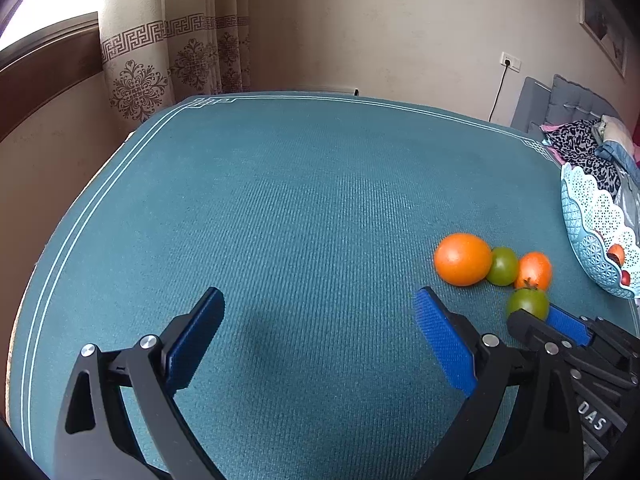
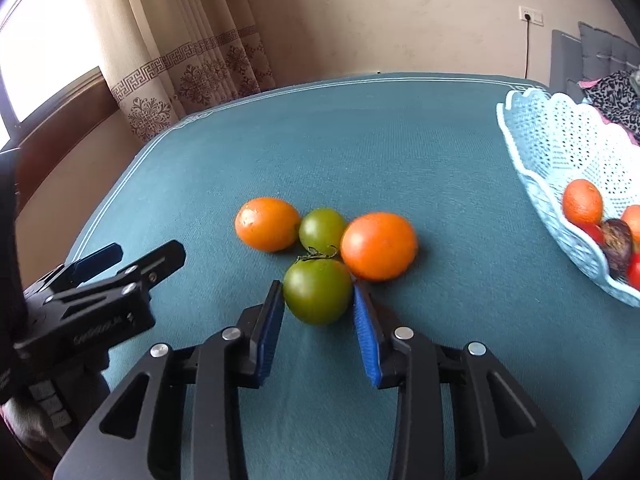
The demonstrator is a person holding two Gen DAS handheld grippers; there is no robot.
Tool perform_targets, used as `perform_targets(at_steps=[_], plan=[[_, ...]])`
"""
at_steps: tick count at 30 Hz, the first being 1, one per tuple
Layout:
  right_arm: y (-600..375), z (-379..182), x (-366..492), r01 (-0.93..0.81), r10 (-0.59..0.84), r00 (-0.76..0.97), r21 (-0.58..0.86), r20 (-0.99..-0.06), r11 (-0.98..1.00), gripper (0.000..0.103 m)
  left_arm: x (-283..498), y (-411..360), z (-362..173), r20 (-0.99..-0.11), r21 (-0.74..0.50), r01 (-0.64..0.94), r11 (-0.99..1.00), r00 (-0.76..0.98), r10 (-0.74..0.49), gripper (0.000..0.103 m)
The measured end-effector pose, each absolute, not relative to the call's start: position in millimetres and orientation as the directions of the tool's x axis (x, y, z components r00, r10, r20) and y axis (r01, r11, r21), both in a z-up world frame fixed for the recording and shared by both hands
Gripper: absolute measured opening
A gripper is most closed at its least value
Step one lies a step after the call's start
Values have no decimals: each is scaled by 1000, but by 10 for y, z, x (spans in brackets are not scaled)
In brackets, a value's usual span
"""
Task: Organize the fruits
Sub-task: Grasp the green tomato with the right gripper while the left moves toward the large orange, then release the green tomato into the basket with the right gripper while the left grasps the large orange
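Observation:
On the teal tablecloth (image 2: 400, 152) lies a cluster of fruit: two oranges (image 2: 267, 224) (image 2: 379, 246) and a green tomato (image 2: 322, 230) between them. A second green tomato with a stem (image 2: 318, 290) lies nearest me. My right gripper (image 2: 318, 300) has its blue pads (image 2: 362, 320) against both sides of this tomato, which rests on the cloth. The left wrist view shows the same grip (image 1: 538, 314) on that tomato (image 1: 528, 303). My left gripper (image 1: 318, 294) stands open over bare cloth, left of the fruit.
A light blue lattice basket (image 2: 540, 152) stands at the table's right edge and holds a mandarin (image 2: 582, 202), a dark fruit (image 2: 616, 240) and red fruit. Beyond the table are a curtain (image 1: 136, 80), a wall and a bed with clothes (image 1: 580, 140).

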State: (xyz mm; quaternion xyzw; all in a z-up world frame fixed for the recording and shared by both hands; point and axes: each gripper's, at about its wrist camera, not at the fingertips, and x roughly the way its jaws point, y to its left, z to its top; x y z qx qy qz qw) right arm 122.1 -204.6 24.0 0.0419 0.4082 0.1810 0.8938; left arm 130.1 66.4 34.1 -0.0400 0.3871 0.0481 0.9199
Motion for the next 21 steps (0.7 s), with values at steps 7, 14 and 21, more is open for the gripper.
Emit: perform_targets(at_steps=[7, 14, 21], plan=[[-2386, 390, 1042, -245, 341, 653, 237, -677, 940, 35, 1350, 447, 369, -714, -60, -46, 997, 700, -11, 97], [-2676, 439, 949, -199, 327, 675, 264, -661, 944, 35, 1467, 129, 368, -714, -43, 64, 997, 696, -76, 94], [-2898, 560, 878, -168, 295, 720, 255, -629, 952, 35, 1647, -80, 334, -724, -18, 123, 992, 683, -98, 81]])
